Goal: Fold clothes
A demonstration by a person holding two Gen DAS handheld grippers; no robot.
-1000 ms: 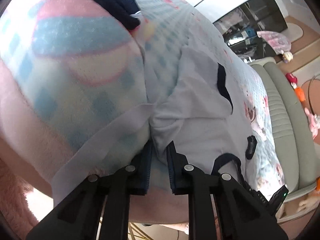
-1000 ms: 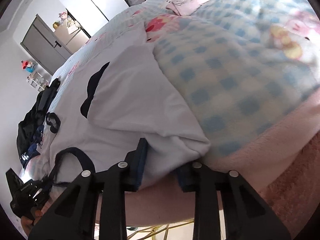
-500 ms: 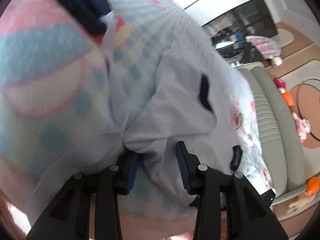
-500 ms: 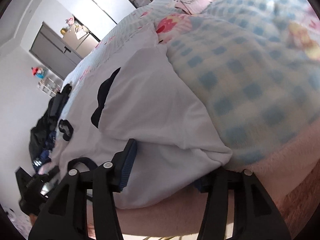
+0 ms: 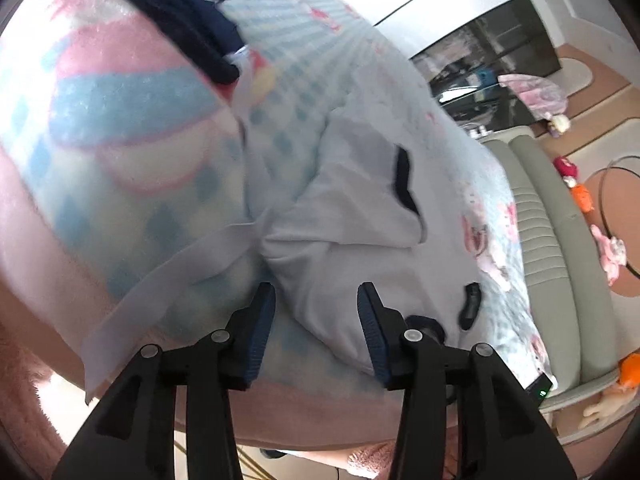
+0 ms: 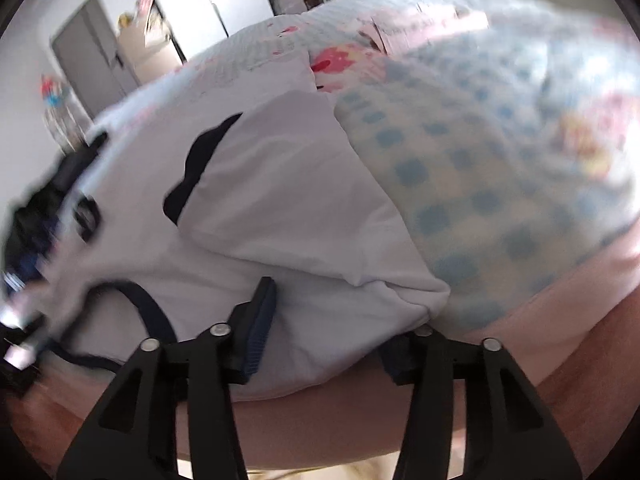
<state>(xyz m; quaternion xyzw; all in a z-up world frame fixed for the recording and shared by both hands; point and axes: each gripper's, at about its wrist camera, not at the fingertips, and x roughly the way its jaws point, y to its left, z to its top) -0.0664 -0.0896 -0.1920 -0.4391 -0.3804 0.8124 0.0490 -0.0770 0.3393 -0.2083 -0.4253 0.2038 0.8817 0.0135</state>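
A white garment with dark navy trim [image 5: 352, 220] lies partly folded on a blue, pink and yellow checked blanket [image 5: 120, 128]. It also shows in the right wrist view [image 6: 280, 200]. My left gripper [image 5: 316, 324] is open, its jaws either side of the garment's near folded corner. My right gripper [image 6: 336, 320] is open and wide apart around the garment's near edge; its right fingertip is hidden under the cloth. A long white strip [image 5: 168, 280] of the garment hangs down at the left.
A pile of dark navy clothes [image 5: 176, 12] lies at the far left of the bed, also dark at the left in the right wrist view [image 6: 32, 216]. A grey-green padded bed edge [image 5: 560, 264], toys on the floor and a dark cabinet [image 5: 504, 52] are at right.
My left gripper was shut on the garment's corner and has opened, letting it go. My right gripper has opened wider. Both views have shifted a little; the right one is blurred.
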